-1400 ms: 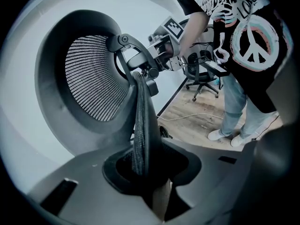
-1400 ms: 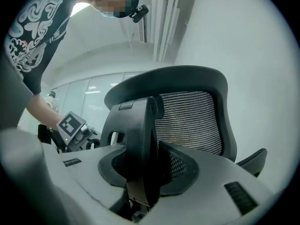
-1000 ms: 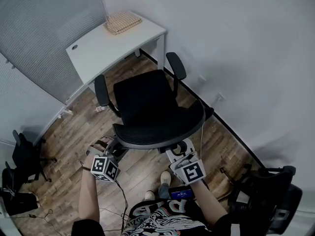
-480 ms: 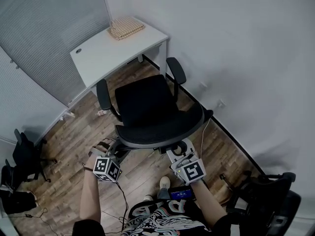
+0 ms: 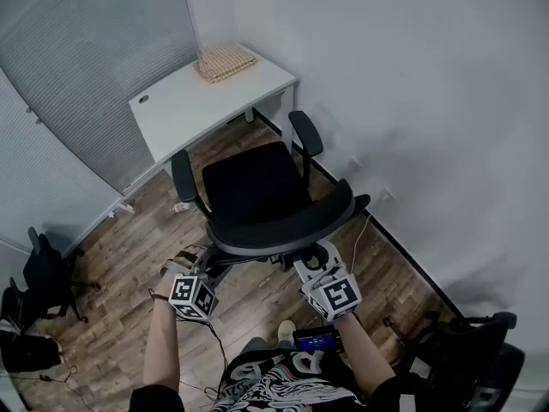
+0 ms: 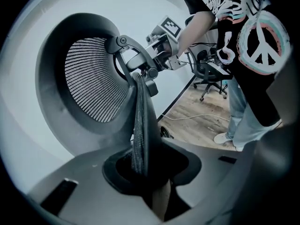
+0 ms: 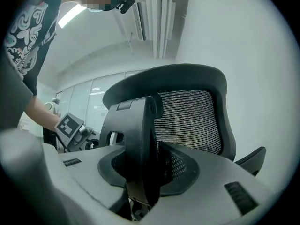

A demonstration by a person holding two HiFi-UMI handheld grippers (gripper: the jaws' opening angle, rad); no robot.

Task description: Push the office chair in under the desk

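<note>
**Both claws grip the chair's back; the chair is not yet under the worktop**

Head view: A black chair [image 5: 257,187] stands on a wooden floor [image 5: 111,256], its seat facing a white worktop [image 5: 184,110] set in the corner of the room. The seat's front edge is near the worktop but not beneath it. A woven basket [image 5: 225,61] sits at the worktop's far end. The person stands behind the chair. The left claw [image 5: 187,263] and right claw [image 5: 316,257] meet the curved backrest [image 5: 287,228] at its two ends.

Left gripper view: The claw is partly closed, and its jaws are clamped on the thin edge of the backrest, beside the grey mesh [image 6: 89,78].

Right gripper view: This claw stands fairly wide and is closed on the thick black strut [image 7: 136,139] at the rear of the backrest, which fills the gap between its jaws.

The step in hand appears to be the push itself, with most of the travel left. The next move likely calls for an even forward push from both claws, so that the chair rolls straight into the opening. The armrests [image 5: 183,174] may need watching at the worktop's edge.
</note>
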